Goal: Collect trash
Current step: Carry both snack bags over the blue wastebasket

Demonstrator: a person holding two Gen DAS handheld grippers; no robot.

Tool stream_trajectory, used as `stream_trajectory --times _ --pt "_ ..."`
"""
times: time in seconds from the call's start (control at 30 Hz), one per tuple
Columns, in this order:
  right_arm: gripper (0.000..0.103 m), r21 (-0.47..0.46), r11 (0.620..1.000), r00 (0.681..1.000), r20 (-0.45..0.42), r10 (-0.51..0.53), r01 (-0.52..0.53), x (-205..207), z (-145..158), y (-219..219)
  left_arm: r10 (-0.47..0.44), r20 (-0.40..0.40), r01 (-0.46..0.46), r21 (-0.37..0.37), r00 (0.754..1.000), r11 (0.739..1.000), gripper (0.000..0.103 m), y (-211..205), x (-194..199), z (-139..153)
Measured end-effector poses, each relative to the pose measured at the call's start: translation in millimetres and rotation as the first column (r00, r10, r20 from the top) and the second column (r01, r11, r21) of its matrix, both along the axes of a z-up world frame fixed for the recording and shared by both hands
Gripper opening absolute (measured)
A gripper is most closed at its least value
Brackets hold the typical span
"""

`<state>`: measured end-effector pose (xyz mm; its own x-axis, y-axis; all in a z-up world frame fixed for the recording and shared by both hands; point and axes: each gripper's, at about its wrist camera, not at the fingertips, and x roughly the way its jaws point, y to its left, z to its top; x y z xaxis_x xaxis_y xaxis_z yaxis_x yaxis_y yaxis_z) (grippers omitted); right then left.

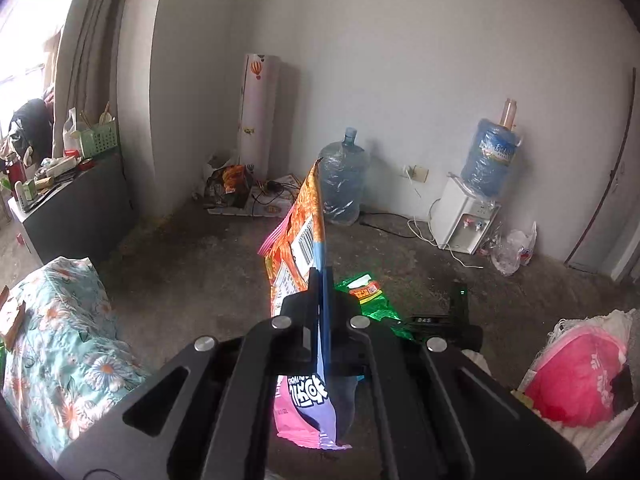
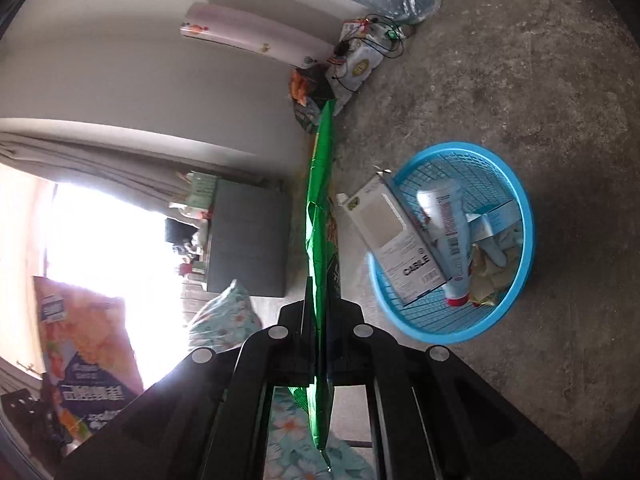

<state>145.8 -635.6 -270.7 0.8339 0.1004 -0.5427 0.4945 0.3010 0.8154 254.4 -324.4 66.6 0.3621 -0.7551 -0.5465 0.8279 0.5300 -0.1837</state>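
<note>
A bare concrete floor (image 2: 520, 80) carries a round blue basket (image 2: 520, 216), already holding a cardboard box (image 2: 400, 240) marked CABLE and a white bottle (image 2: 448, 232) leaning inside. The left tool (image 1: 320, 280) is clamped tight on an orange and pink snack bag (image 1: 304, 236), held upright on edge. The right tool (image 2: 320, 292) is pinched on a green foil wrapper (image 2: 322, 200), held edge-on just beside the basket.

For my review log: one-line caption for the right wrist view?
Right gripper shut on a green foil wrapper, beside a blue basket holding a box and bottle.
</note>
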Motion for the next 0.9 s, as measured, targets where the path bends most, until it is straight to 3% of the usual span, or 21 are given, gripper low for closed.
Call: stream_trajectory --times 0.1,0.17,0.27,0.4,0.47,0.53,0.73,0.9 --pt "0.008 -0.036 0.999 0.98 -0.199 -0.006 -0.001 26.9 -55.0 -20.0 -0.008 -0.027 0.008 0.024 1.0 1.0 0.0 -8.6 10.1 -12.7" --pt "0.009 -0.077 0.997 0.955 -0.296 -0.014 -0.009 36.2 -75.0 -27.0 -0.015 -0.04 0.016 0.038 0.999 0.999 0.0 -14.4 14.9 -19.8" --pt "0.018 -0.16 0.986 0.917 -0.398 -0.028 -0.04 47.4 -83.0 -31.8 -0.027 -0.048 0.03 0.052 0.998 0.998 0.0 -23.0 17.9 -28.4" --pt "0.039 -0.292 0.949 0.858 -0.511 -0.053 -0.115 60.2 -76.6 -30.7 -0.037 -0.068 0.041 0.059 0.997 0.997 0.0 -29.2 20.2 -36.5" --pt "0.047 -0.338 0.934 0.859 -0.507 -0.074 -0.119 59.7 -67.0 -30.3 -0.043 -0.077 0.047 0.061 0.996 0.997 0.0 -28.8 19.3 -39.9" --pt "0.056 -0.369 0.926 0.881 -0.461 -0.107 -0.08 52.1 -55.3 -31.1 -0.05 -0.079 0.055 0.065 0.996 0.996 0.0 -30.1 16.0 -40.0" --pt "0.057 -0.355 0.932 0.919 -0.341 -0.198 0.069 10.7 -27.3 -28.4 -0.085 -0.116 0.095 0.088 0.99 0.992 0.0 -59.7 16.3 -43.9" --pt "0.057 -0.329 0.924 0.933 -0.231 -0.277 0.193 -41.9 0.2 3.0 -0.13 -0.124 0.148 0.151 0.984 0.977 0.0 -108.3 15.2 -62.2"
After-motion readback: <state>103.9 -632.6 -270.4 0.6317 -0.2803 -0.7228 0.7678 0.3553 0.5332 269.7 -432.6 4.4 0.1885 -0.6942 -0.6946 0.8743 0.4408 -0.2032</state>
